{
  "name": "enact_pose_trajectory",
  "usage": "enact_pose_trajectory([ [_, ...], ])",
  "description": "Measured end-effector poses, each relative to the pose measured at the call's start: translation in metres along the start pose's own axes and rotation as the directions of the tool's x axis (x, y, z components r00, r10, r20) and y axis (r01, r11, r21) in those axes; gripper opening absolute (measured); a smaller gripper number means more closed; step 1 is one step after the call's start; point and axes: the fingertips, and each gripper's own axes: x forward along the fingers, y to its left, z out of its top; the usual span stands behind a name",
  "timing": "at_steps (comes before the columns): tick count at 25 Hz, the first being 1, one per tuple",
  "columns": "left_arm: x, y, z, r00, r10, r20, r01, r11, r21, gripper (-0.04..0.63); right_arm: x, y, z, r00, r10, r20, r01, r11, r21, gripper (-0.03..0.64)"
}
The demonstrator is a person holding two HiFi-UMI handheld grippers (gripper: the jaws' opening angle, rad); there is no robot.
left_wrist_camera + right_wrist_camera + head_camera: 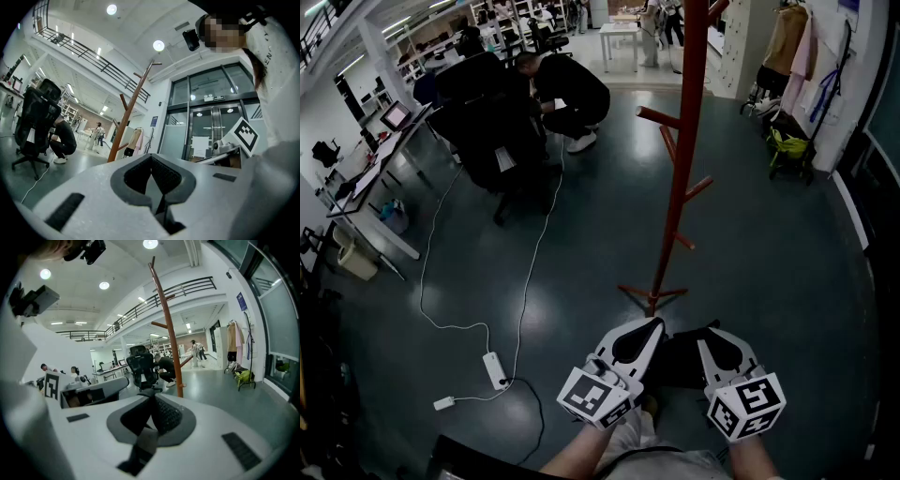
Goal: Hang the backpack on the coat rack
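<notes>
The red coat rack (682, 141) stands on the dark floor straight ahead, with short pegs slanting up from its pole. It also shows in the left gripper view as a brown pole (129, 119) and in the right gripper view (168, 333). Low in the head view both grippers are held side by side near its base. A black backpack (680, 364) hangs between them, mostly hidden. My left gripper (654, 323) (157, 194) is shut, a thin strip caught between its pads. My right gripper (705, 337) (151, 420) is shut on a grey strap (146, 444).
A black office chair (492, 131) and a crouching person (572, 89) are at the far left of the rack. A white cable with a power strip (495, 368) trails over the floor at left. Desks (375, 169) line the left; hung clothes (797, 56) and a yellow-green bag (787, 145) stand at right.
</notes>
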Motion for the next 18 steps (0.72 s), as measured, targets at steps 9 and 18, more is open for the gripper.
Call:
enact_pose_trajectory([
  [9, 0.044, 0.025, -0.024, 0.999, -0.047, -0.014, 0.047, 0.999, -0.011, 0.011, 0.051, -0.027, -0.004, 0.999, -0.041, -0.006, 0.041, 0.999, 0.005, 0.034],
  [18, 0.089, 0.059, -0.044, 0.999, -0.04, -0.028, 0.038, 0.998, -0.055, 0.011, 0.103, -0.062, 0.008, 0.997, -0.079, -0.007, 0.079, 0.997, -0.025, 0.034],
])
